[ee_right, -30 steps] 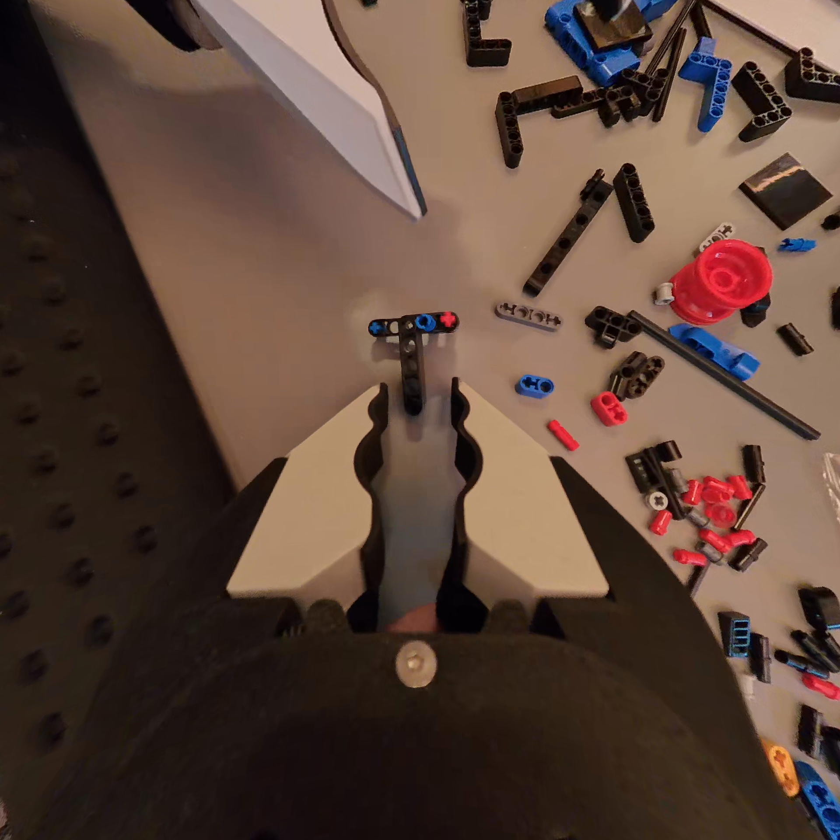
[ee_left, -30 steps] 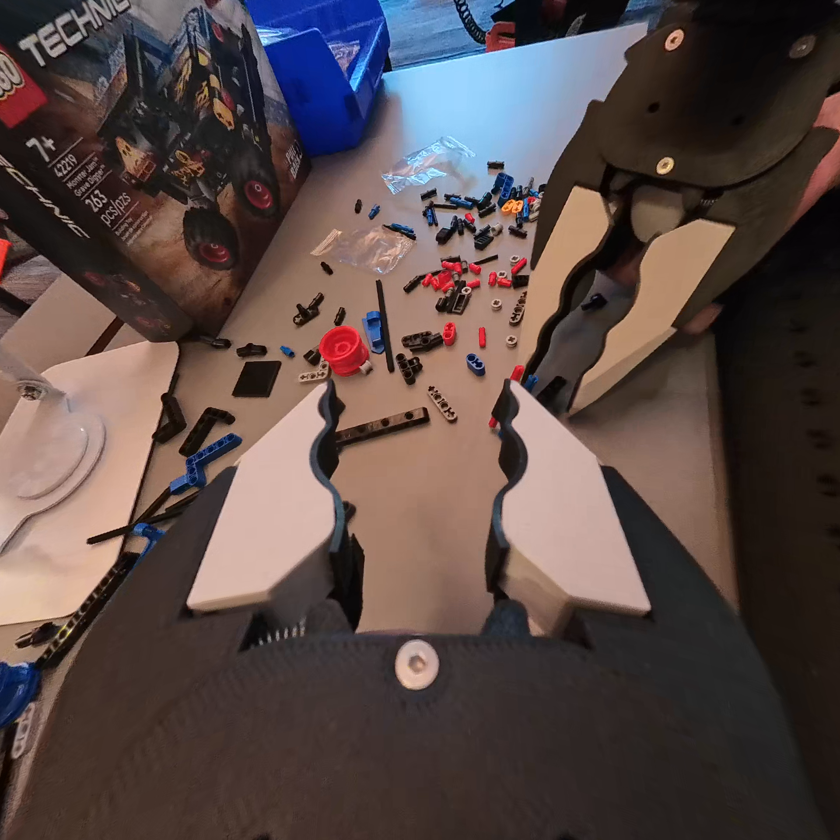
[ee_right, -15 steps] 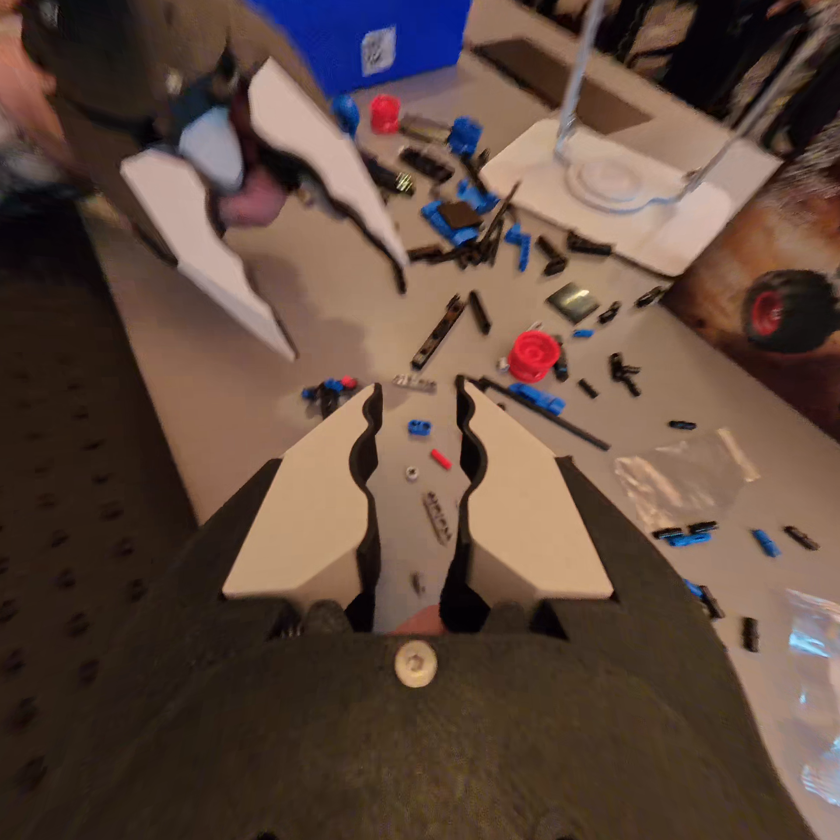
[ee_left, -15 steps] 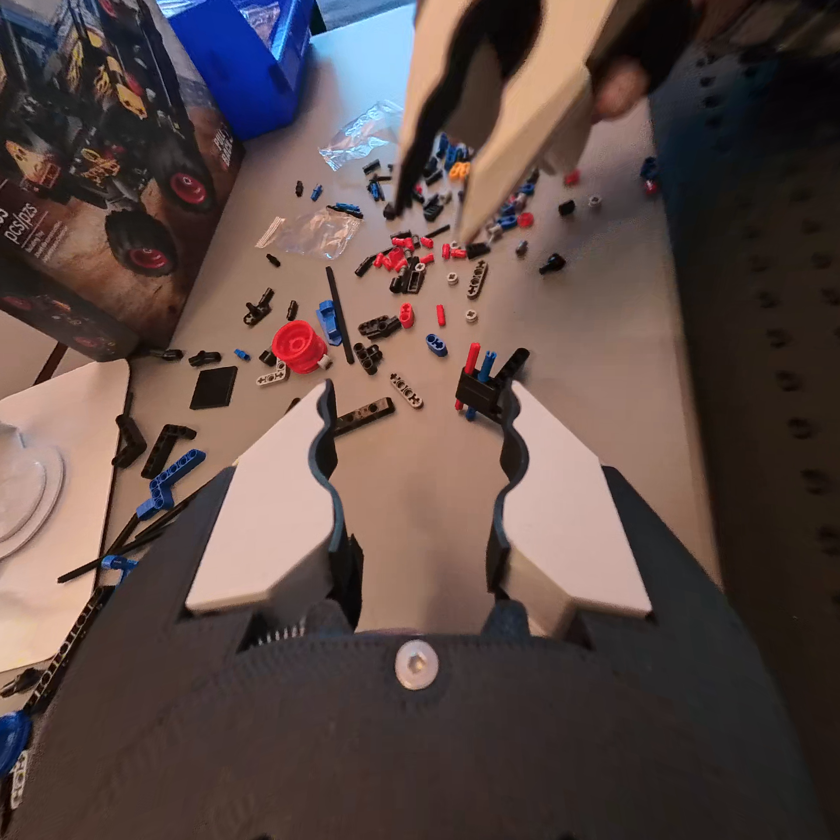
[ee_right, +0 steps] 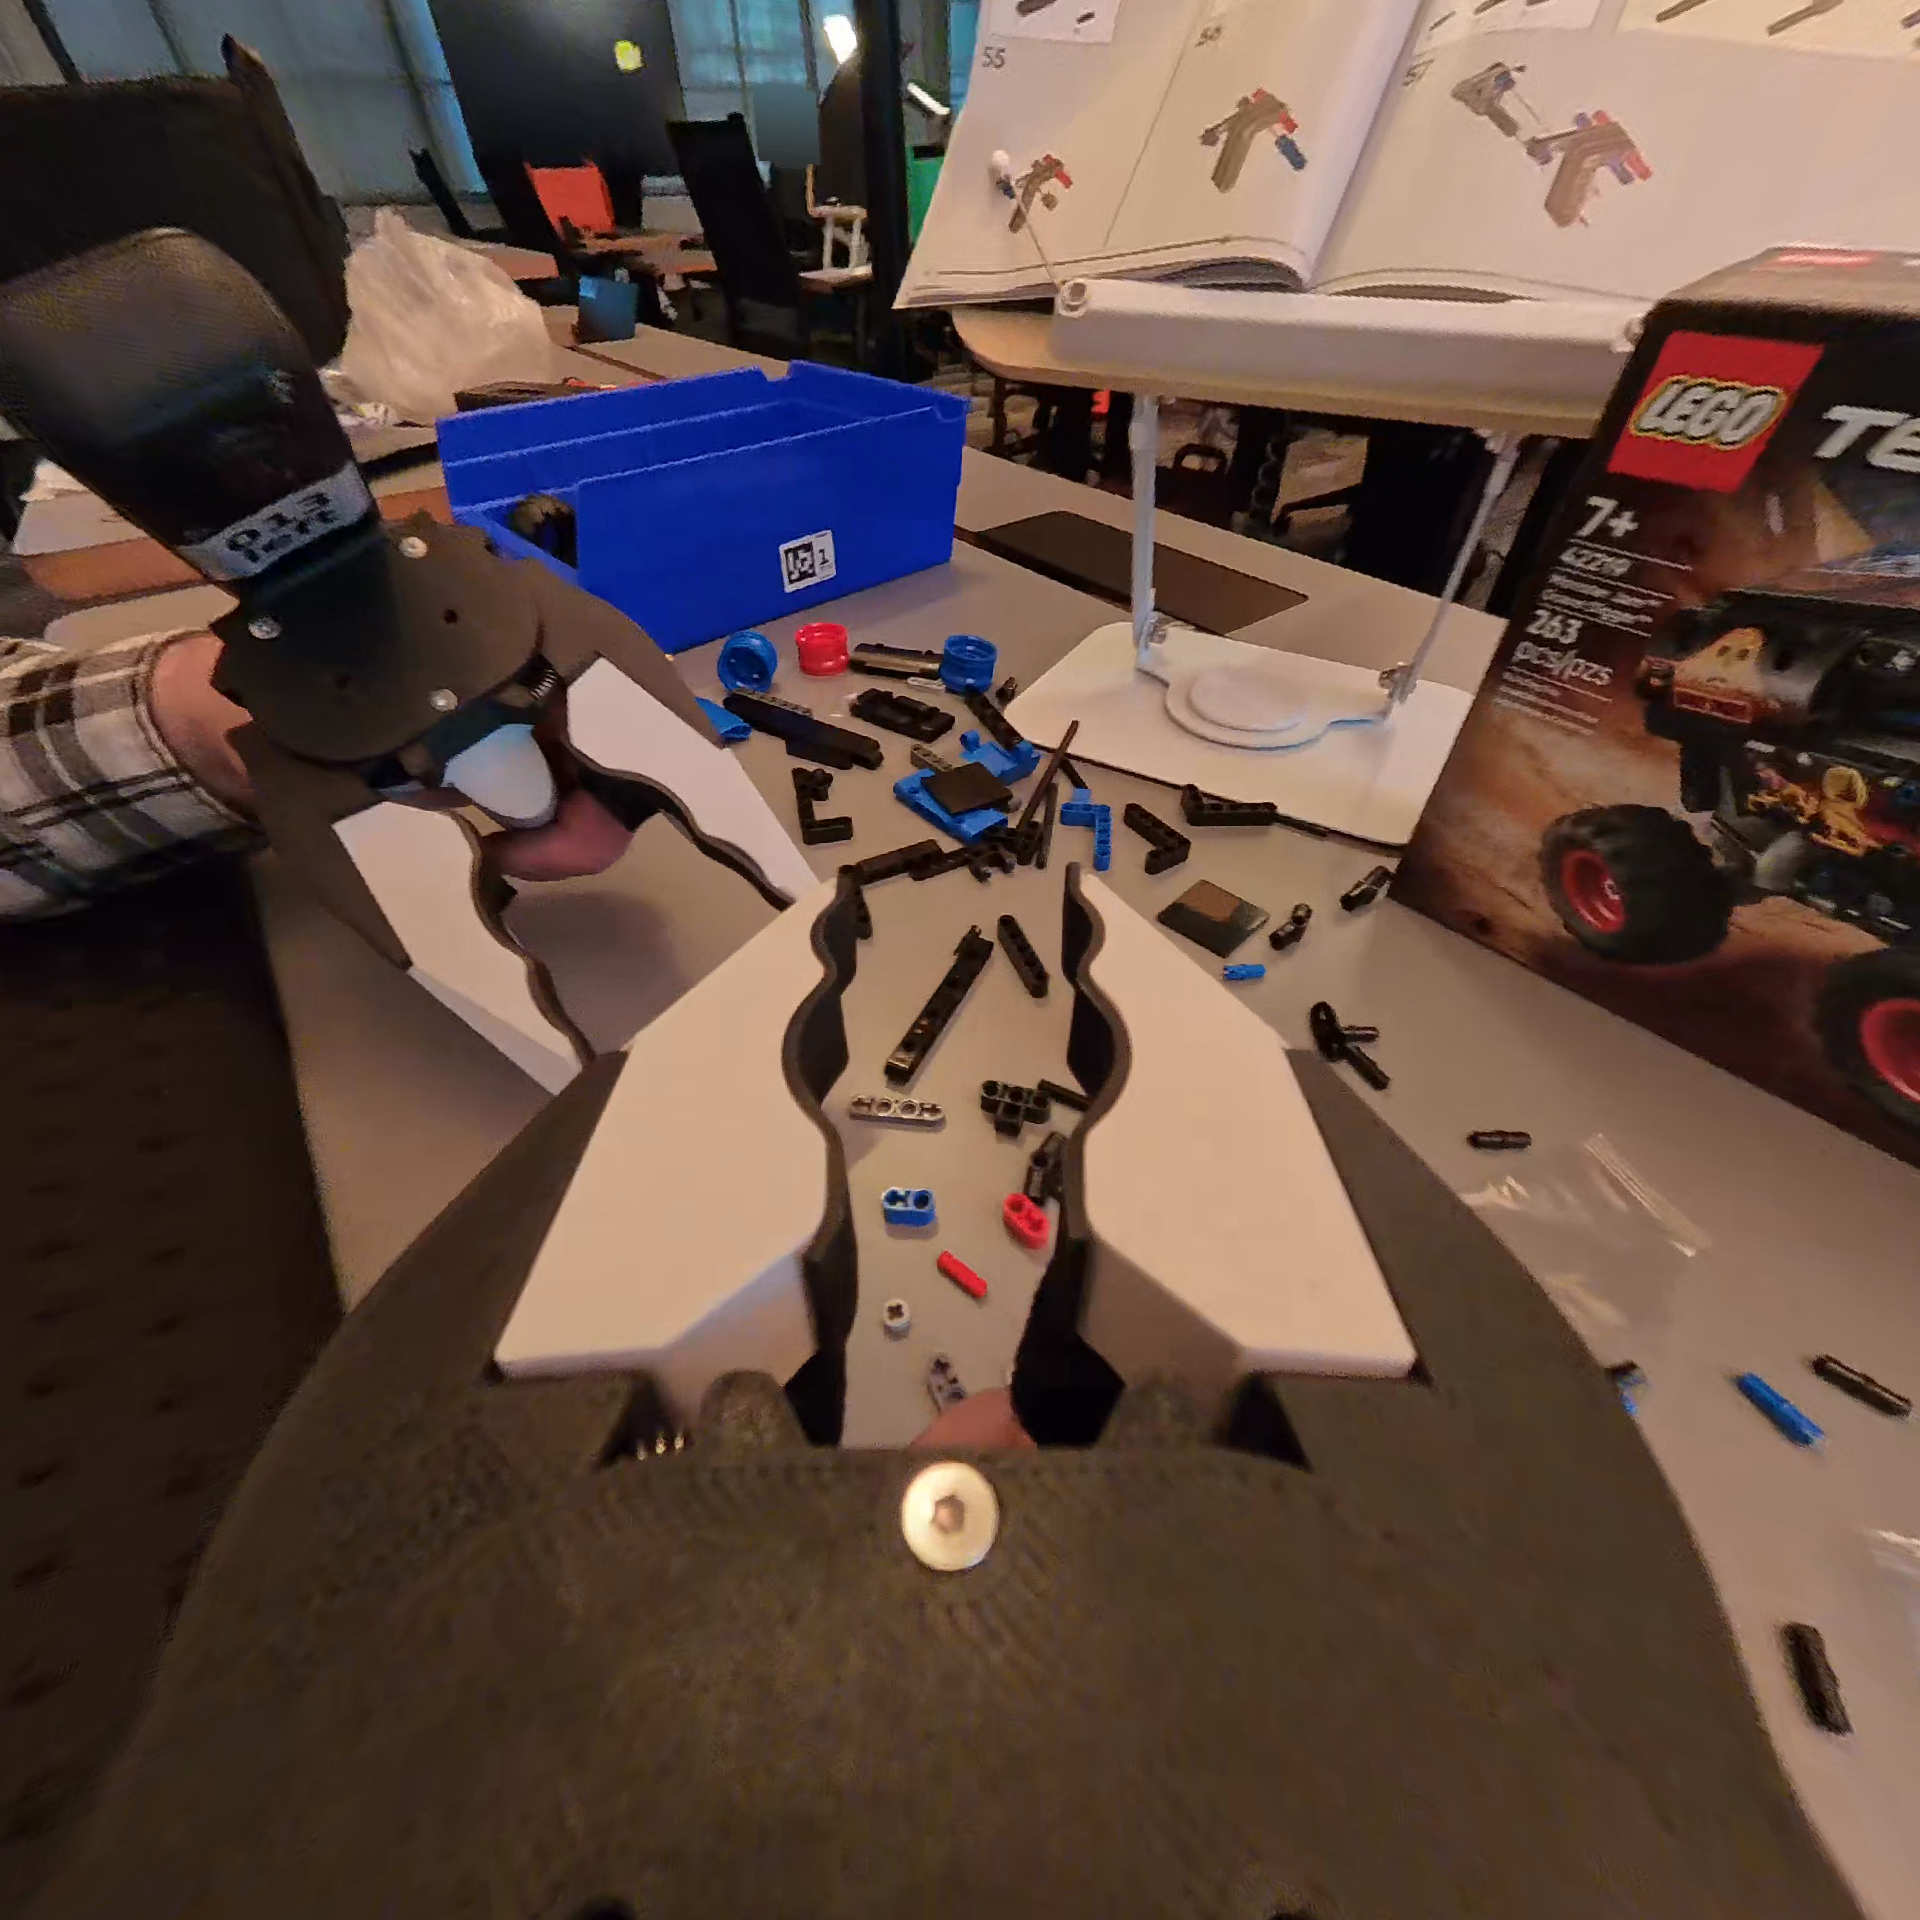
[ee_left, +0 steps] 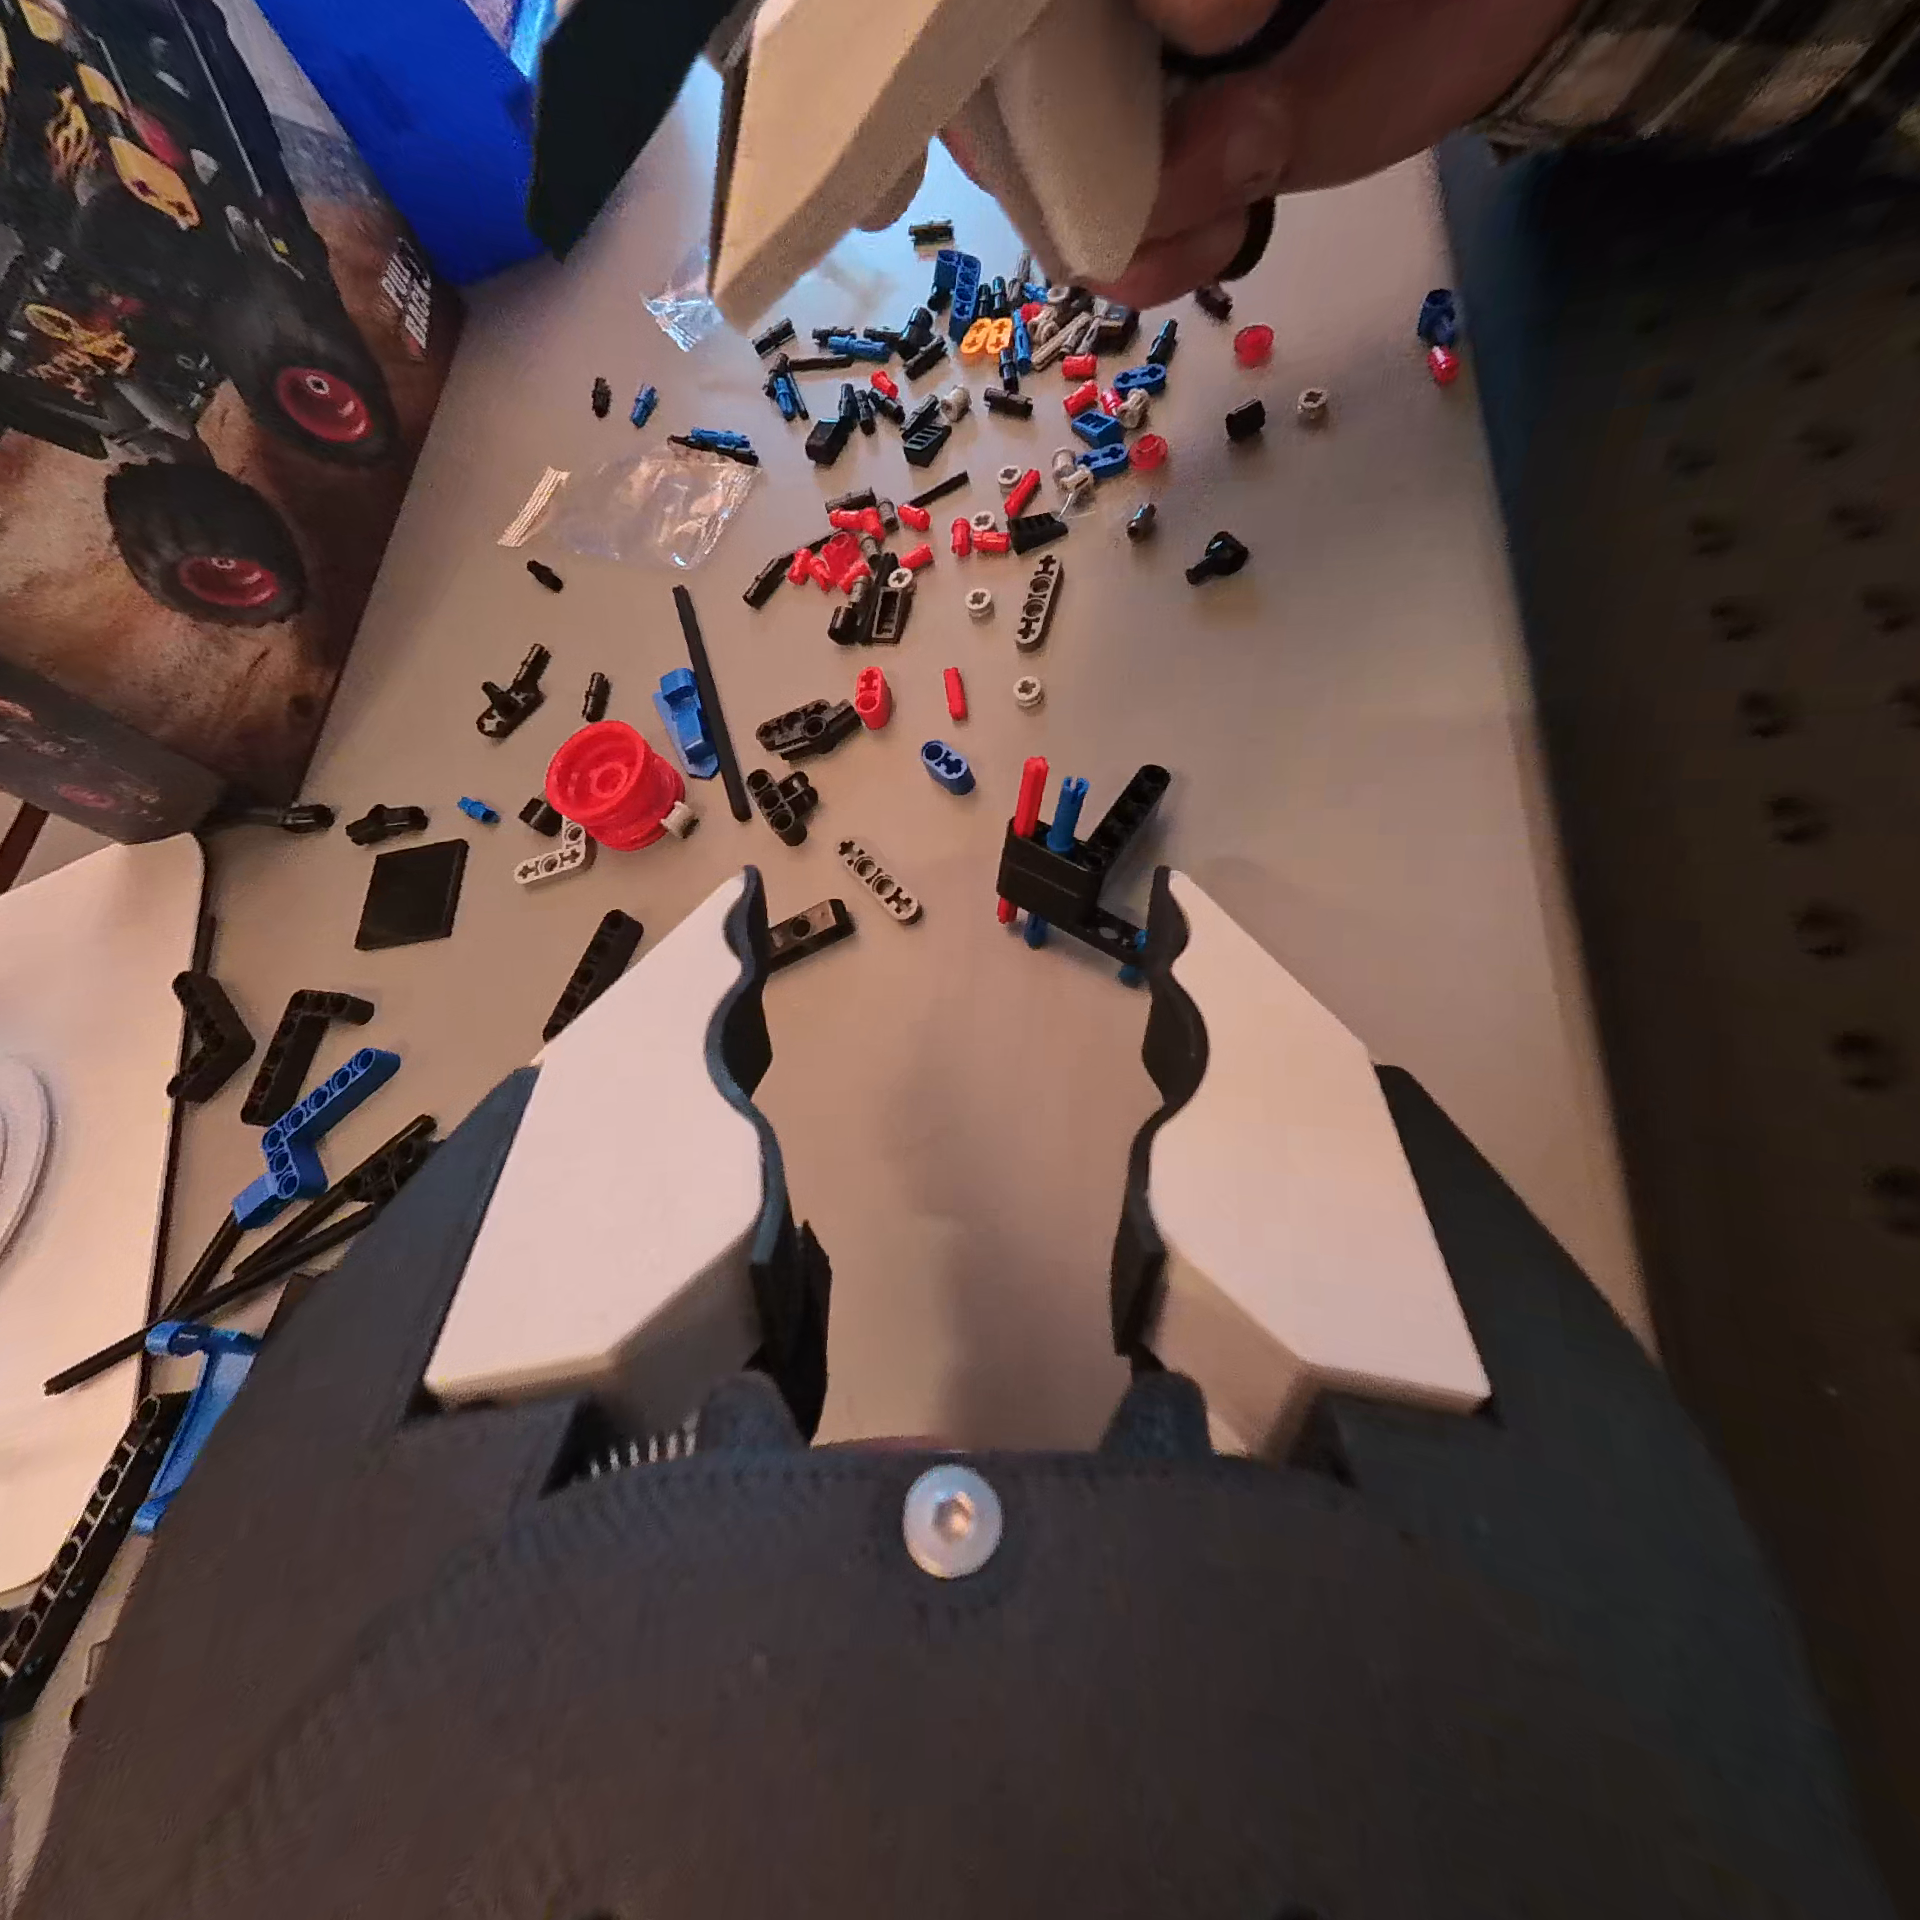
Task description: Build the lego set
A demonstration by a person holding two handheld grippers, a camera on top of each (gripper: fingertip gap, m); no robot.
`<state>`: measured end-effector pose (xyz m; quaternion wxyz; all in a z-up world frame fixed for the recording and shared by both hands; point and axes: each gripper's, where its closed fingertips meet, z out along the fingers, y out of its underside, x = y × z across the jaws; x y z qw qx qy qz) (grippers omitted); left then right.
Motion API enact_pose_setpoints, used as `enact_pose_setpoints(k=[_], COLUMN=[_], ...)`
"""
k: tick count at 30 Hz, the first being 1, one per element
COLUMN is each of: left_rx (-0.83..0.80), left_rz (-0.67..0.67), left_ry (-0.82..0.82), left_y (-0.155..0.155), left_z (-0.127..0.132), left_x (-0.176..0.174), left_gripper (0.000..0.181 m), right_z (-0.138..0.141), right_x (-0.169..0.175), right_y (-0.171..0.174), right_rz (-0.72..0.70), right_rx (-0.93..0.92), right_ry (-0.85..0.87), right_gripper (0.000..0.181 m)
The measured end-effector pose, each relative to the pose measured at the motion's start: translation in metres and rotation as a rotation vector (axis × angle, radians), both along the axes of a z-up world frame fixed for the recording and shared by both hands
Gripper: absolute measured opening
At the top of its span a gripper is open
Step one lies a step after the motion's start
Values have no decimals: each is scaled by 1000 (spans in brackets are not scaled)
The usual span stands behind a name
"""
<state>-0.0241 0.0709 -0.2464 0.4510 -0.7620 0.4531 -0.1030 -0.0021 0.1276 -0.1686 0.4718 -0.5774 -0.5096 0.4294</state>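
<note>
The left gripper (ee_left: 951,894) is released and empty; the small black assembly (ee_left: 1075,862) stands just beside its right jaw tip. The right gripper (ee_right: 961,894) is released, empty, above loose pieces.

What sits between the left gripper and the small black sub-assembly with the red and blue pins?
Nothing visible. The sub-assembly stands on bare table just ahead of the open left gripper, close by the tip of one finger. The loose pieces lie beyond or off to the side.
</note>
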Motion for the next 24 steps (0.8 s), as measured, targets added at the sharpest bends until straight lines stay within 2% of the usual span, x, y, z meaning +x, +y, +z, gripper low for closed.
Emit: enact_pose_setpoints(k=[10, 24], left_rx=[1, 13], left_rz=[32, 60], left_ry=[17, 53], left_y=[5, 6], left_z=[-1, 0], left_x=[-8, -21], left_gripper=[72, 72], right_z=[-3, -19], right_x=[16, 13], right_y=[26, 21], right_rz=[-83, -53], right_rx=[-41, -30], right_ry=[36, -38], right_gripper=[34, 33])
